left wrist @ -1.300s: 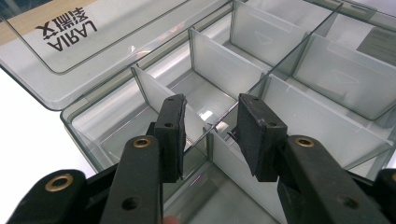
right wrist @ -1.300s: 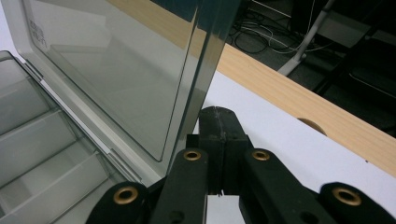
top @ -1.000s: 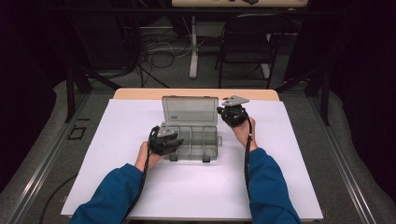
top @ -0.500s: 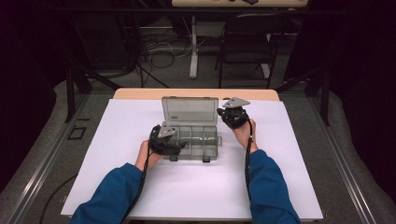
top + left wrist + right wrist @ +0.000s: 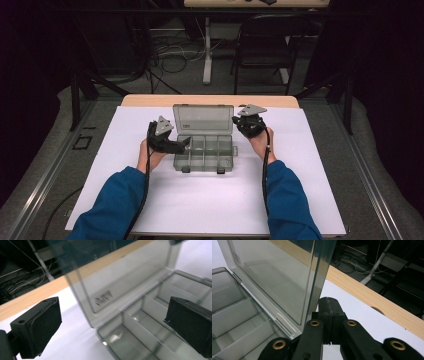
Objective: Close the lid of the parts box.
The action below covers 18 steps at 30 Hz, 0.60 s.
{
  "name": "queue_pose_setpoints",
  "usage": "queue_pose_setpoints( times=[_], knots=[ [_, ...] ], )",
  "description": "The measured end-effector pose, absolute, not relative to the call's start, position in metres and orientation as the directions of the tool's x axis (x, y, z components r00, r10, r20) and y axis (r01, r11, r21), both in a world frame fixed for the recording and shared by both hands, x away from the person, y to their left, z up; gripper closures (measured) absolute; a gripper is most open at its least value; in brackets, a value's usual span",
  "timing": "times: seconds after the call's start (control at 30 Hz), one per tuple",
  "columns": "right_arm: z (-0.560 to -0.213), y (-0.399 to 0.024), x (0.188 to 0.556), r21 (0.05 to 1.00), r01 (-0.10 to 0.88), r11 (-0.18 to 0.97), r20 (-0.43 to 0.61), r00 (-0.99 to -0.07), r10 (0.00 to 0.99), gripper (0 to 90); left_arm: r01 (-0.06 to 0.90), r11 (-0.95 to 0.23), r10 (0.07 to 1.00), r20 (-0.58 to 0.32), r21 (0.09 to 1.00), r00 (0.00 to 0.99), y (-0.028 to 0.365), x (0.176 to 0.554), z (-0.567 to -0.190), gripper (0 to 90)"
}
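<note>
A: Sitting at the middle of the high view, the clear organizer box (image 5: 204,150) rests on the white worktop (image 5: 210,200) with its lid (image 5: 203,119) standing upright at the back. Where are the tongs?

B: The left tongs (image 5: 184,145) reach in from the left of the frame, tips at the box's left compartments. In the left gripper view those tongs (image 5: 120,322) stand wide apart, one pad (image 5: 47,325) at lower left over the white sheet, the other at lower right above the tray; nothing is between them.

A: And the other side?

B: The right tongs (image 5: 240,121) sit just beside the lid's right edge, in the upper middle of the high view. In the right gripper view they (image 5: 329,302) are pressed fully together, touching or almost touching the lid's edge (image 5: 322,277); I cannot tell which, and they hold nothing.

A: How does the box look?

B: Smoky transparent plastic, divided by thin walls into several compartments (image 5: 140,322), all bare. The lid carries a small dark printed mark (image 5: 102,297). Two latches (image 5: 220,171) show on the front edge.
</note>
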State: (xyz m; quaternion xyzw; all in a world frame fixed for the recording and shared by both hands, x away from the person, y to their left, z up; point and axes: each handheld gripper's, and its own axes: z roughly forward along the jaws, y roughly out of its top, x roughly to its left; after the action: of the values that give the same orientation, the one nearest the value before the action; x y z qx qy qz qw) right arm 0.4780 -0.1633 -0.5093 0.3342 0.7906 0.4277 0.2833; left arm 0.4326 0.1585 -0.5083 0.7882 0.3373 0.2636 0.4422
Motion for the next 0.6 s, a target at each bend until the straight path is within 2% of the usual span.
queue_pose_setpoints(
  times=[0.13,0.3,0.33,0.5,0.6],
  knots=[
    [-0.509,-0.163,0.478,0.866,0.284,0.411,-0.164,-0.616,0.77,90.0,0.304,-0.363,0.782,0.11,0.881,0.613,0.164,0.445,-0.498,1.8],
    [-0.509,-0.163,0.478,0.866,0.283,0.412,-0.165,-0.615,0.771,90.0,0.3,-0.338,0.783,0.09,0.892,0.616,0.17,0.456,-0.485,16.2],
    [-0.509,-0.162,0.478,0.866,0.283,0.411,-0.165,-0.615,0.771,90.0,0.293,-0.34,0.777,0.091,0.894,0.622,0.171,0.457,-0.483,16.4],
    [-0.509,-0.162,0.478,0.866,0.286,0.41,-0.163,-0.614,0.772,90.0,0.253,-0.338,0.776,0.116,0.907,0.62,0.174,0.459,-0.471,37.9],
    [-0.508,-0.162,0.478,0.864,0.285,0.414,-0.166,-0.615,0.771,90.0,0.24,-0.349,0.771,0.132,0.906,0.623,0.173,0.462,-0.466,47.1]
  ],
)
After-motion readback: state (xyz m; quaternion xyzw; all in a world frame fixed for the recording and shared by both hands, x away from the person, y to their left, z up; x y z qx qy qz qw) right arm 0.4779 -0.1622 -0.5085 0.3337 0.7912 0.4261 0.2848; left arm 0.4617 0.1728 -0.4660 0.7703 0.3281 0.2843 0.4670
